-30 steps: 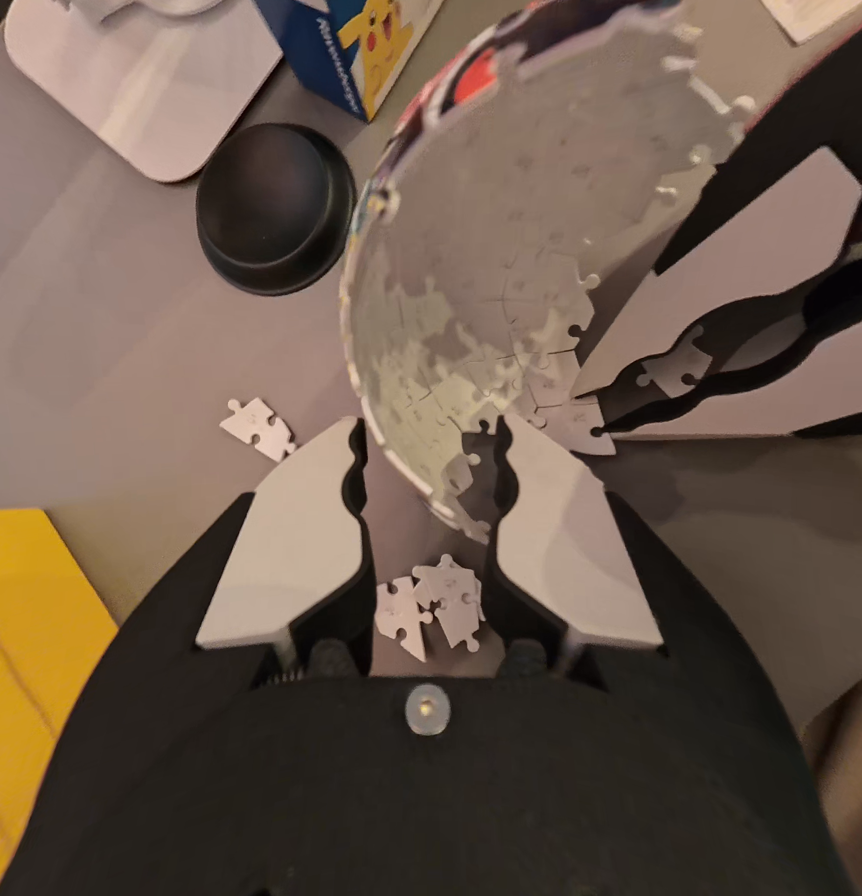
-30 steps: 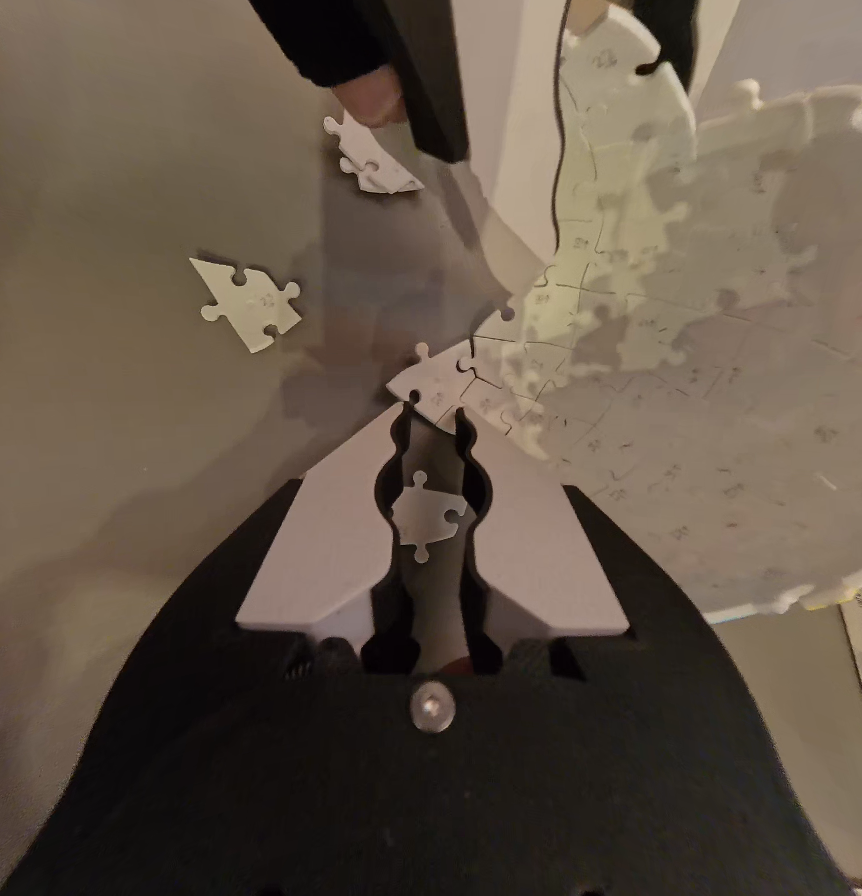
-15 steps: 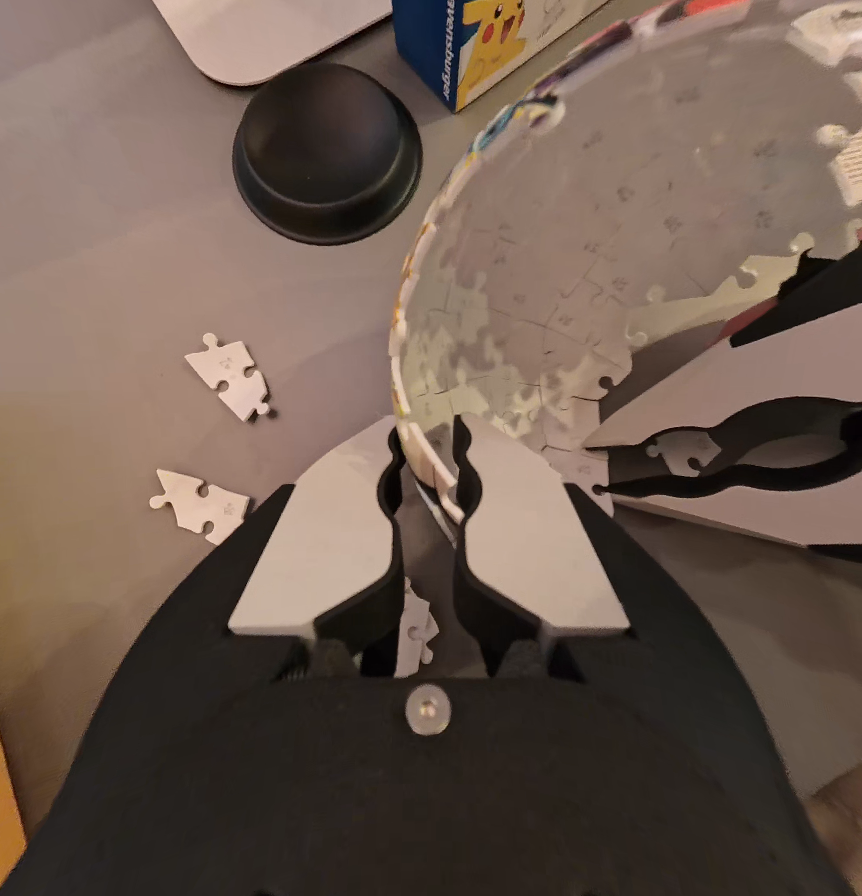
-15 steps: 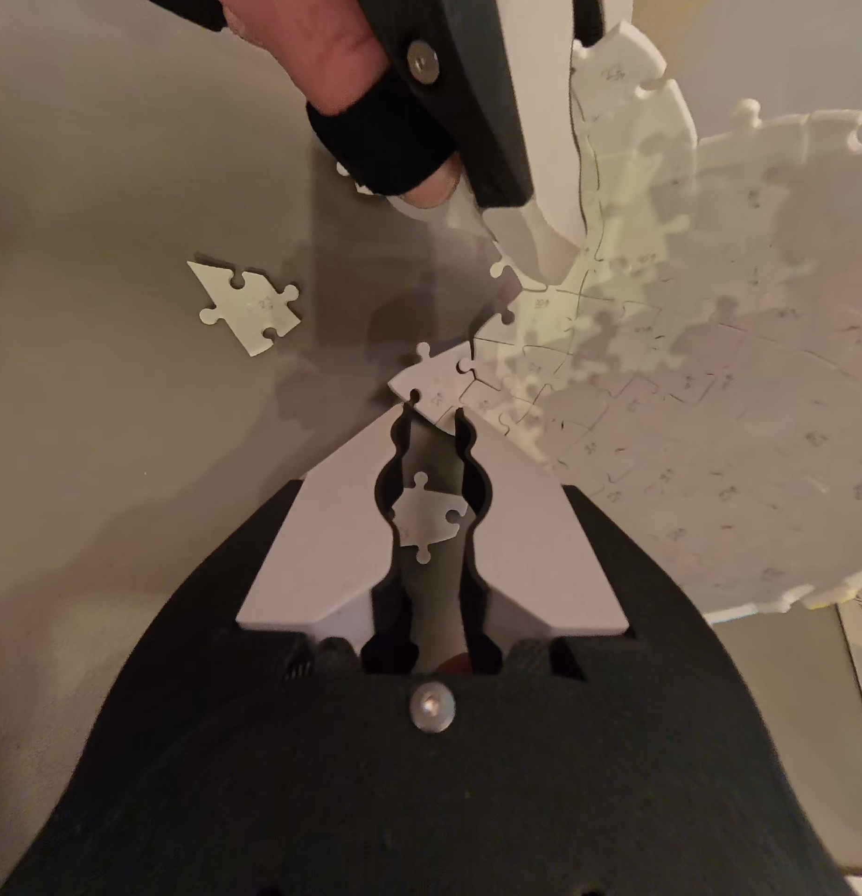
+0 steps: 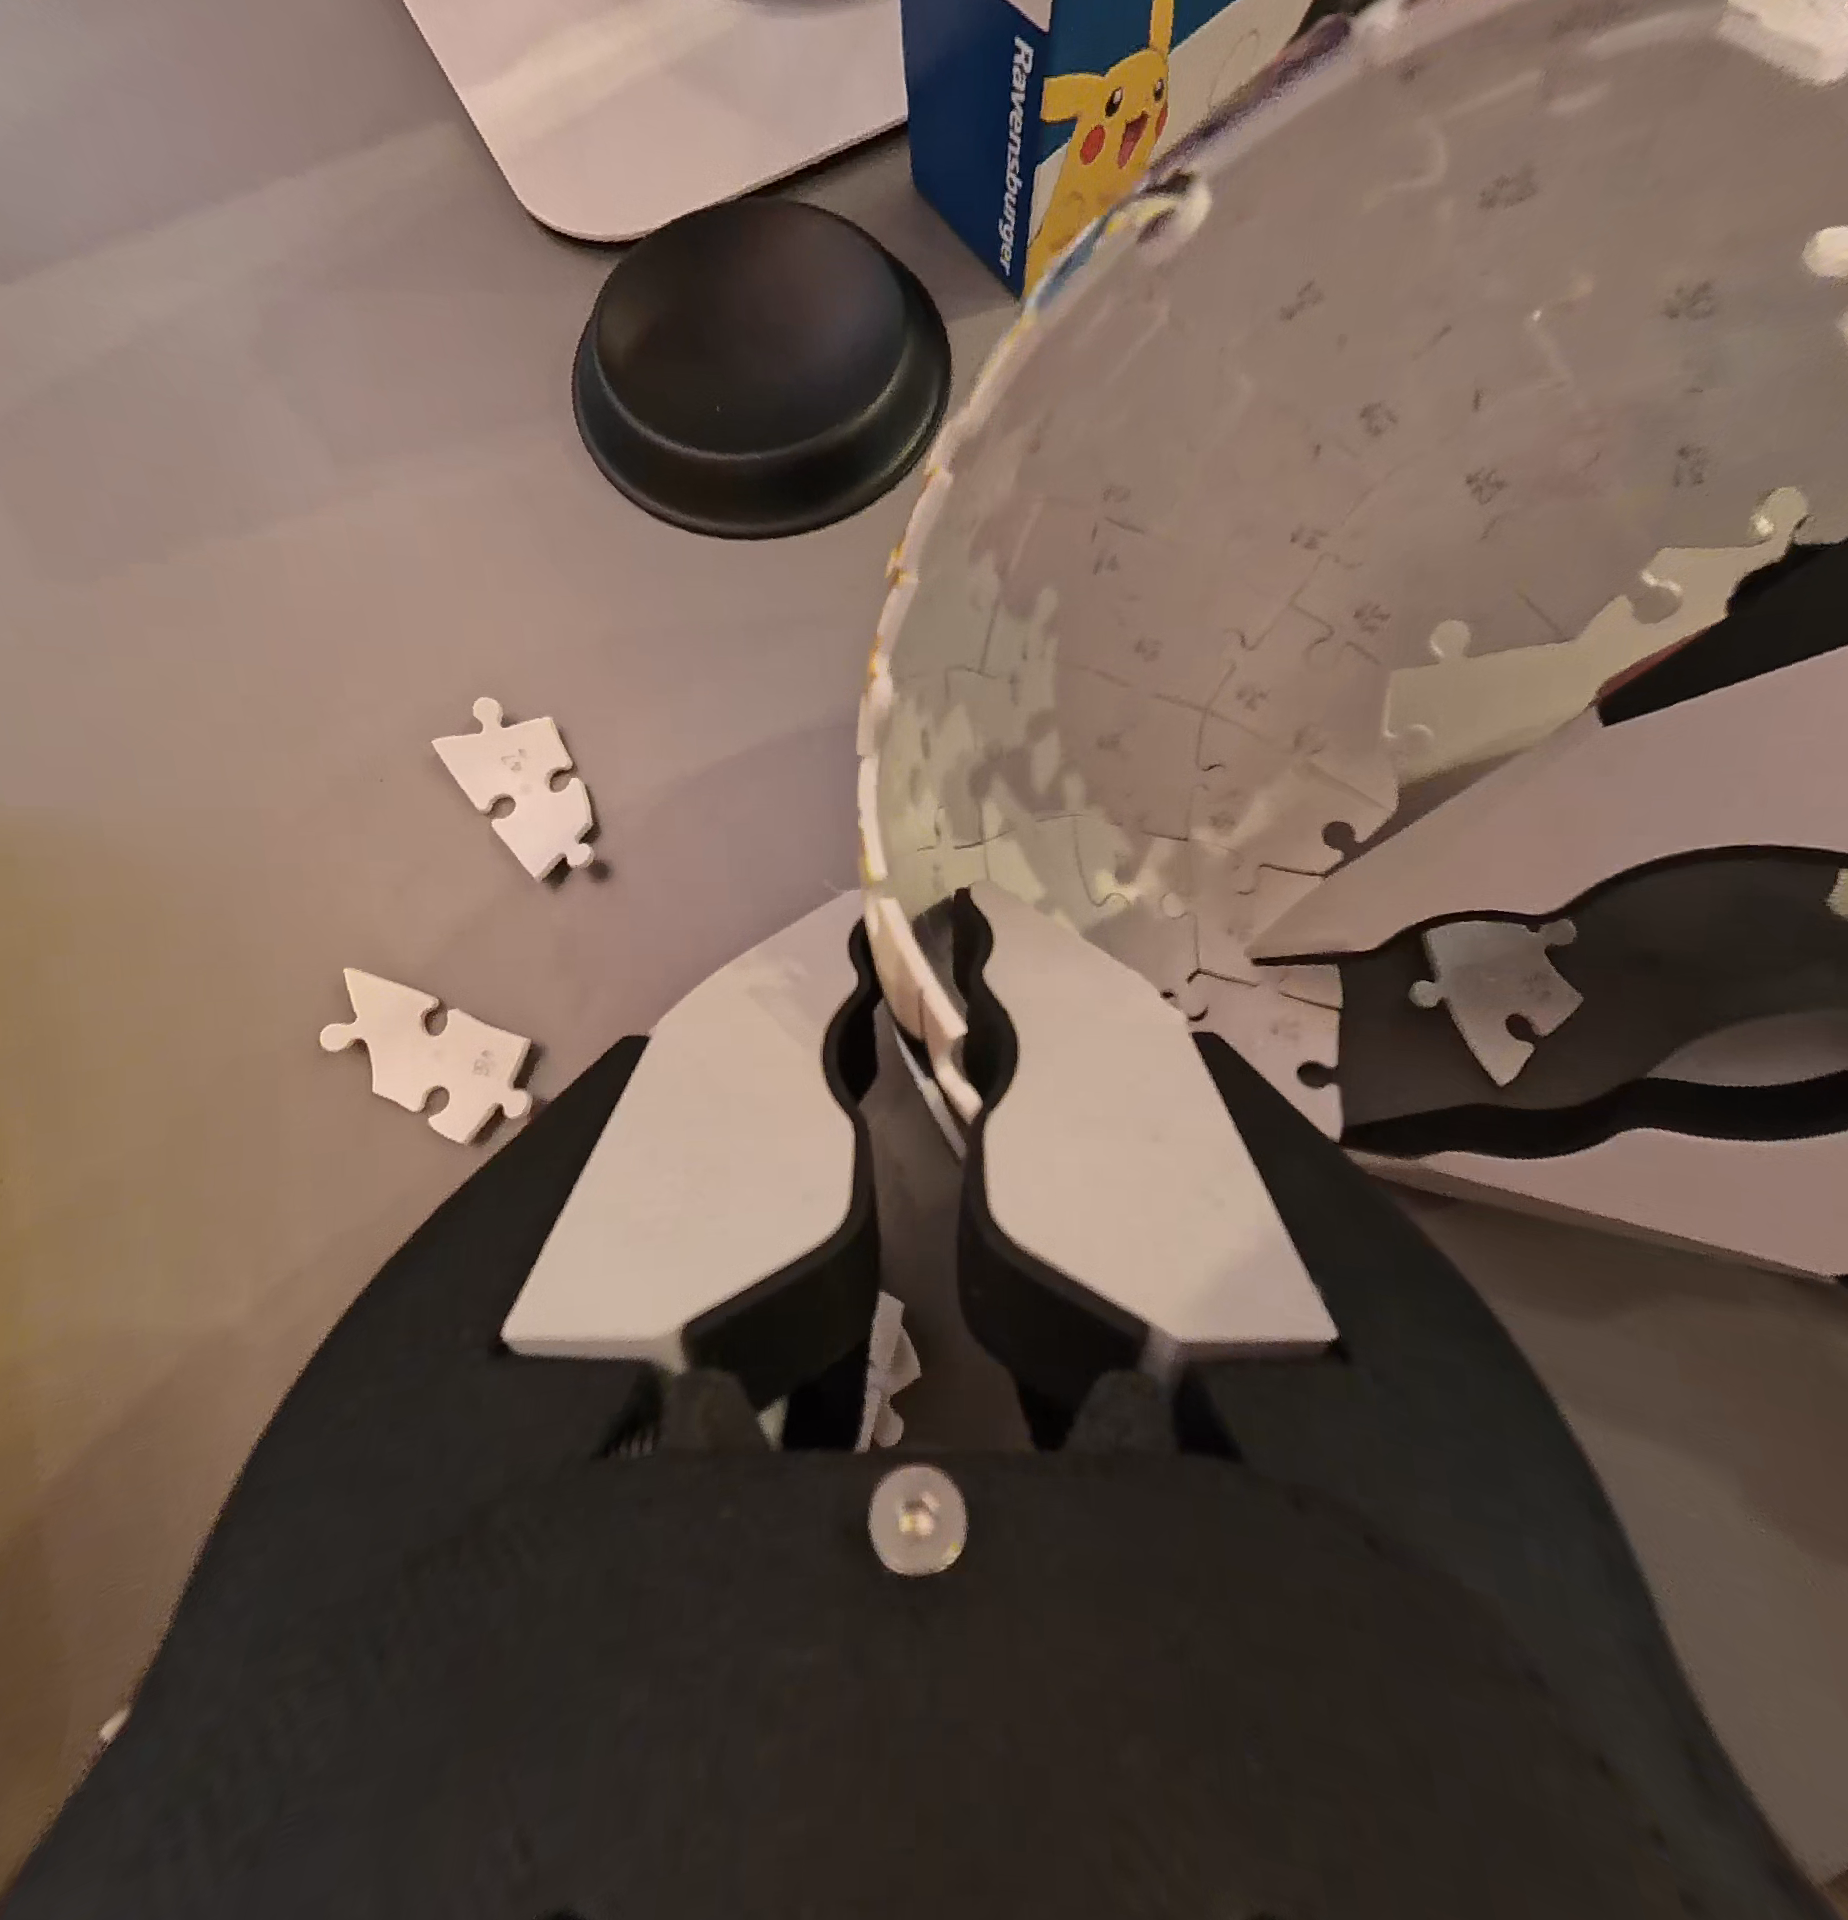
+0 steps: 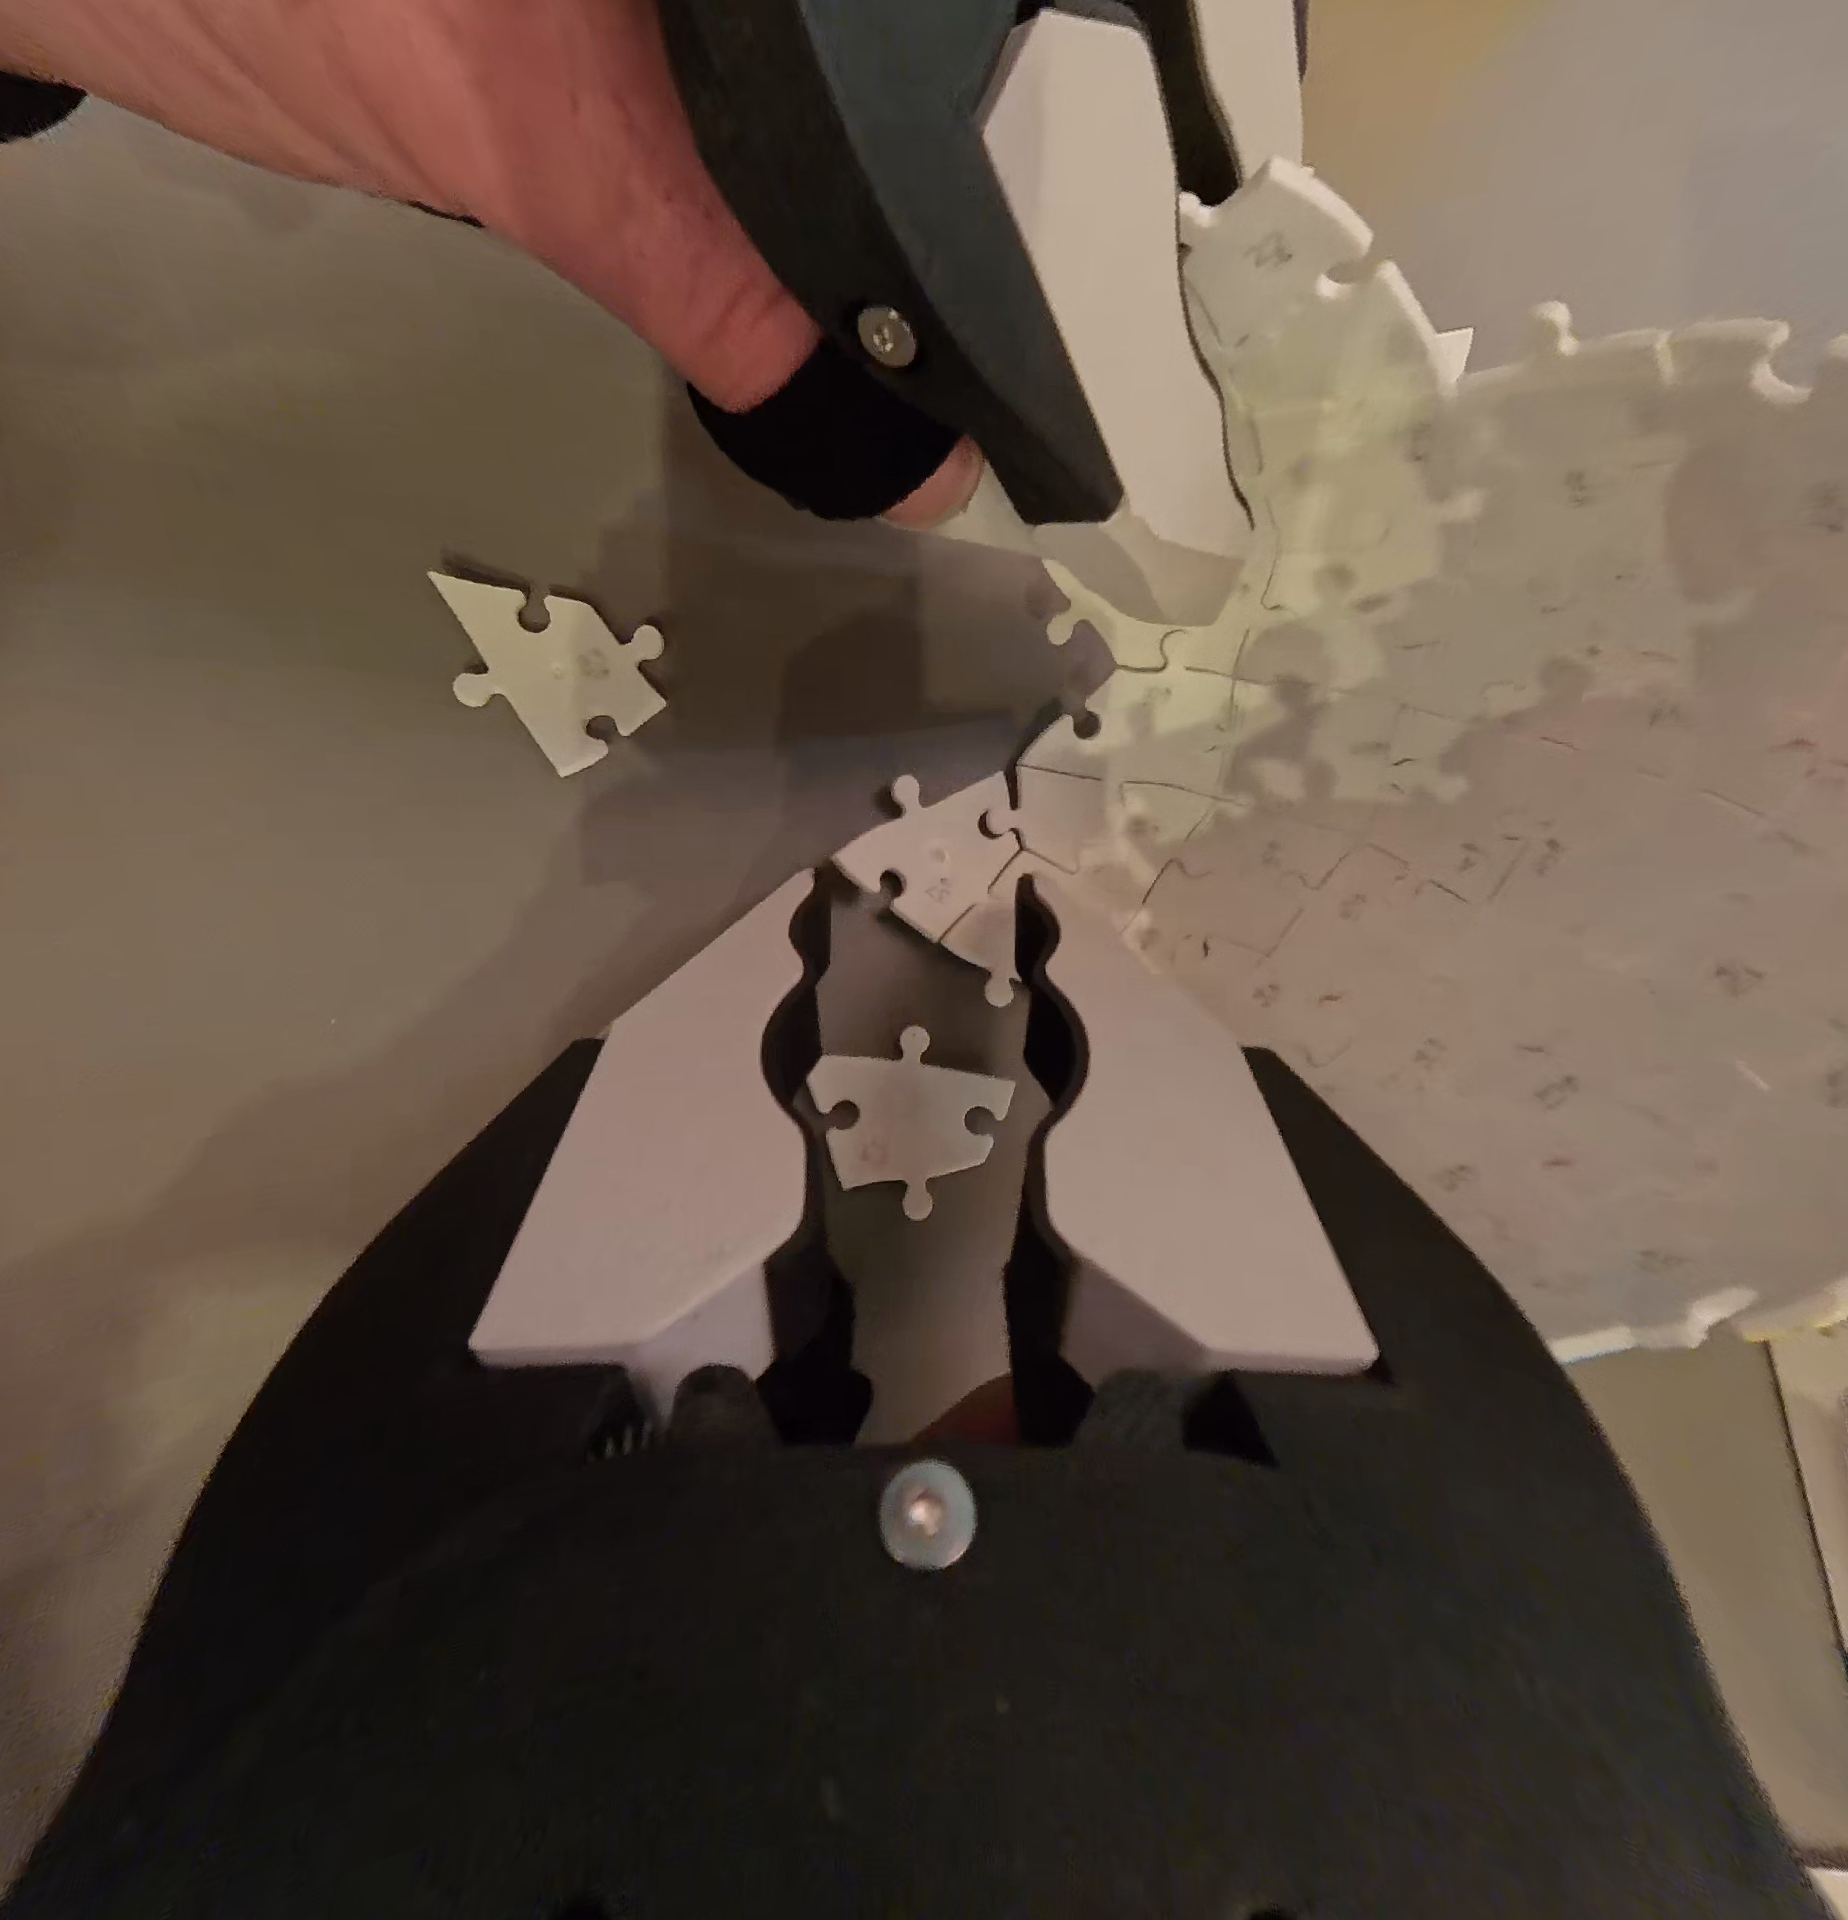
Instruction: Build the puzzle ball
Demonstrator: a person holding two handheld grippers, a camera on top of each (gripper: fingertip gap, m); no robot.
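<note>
The left gripper (image 5: pixel 915 997) has closed from apart onto the half-built puzzle ball's (image 5: pixel 1263 623) six-o'clock rim, steadying it for the right gripper's (image 6: pixel 920 914) clamped puzzle piece (image 6: pixel 904 1127).

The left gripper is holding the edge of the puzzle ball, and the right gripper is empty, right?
Not quite. The right gripper isn't empty: the right wrist view shows a loose puzzle piece between its fingers. The left gripper does hold the puzzle ball by its edge.
</note>
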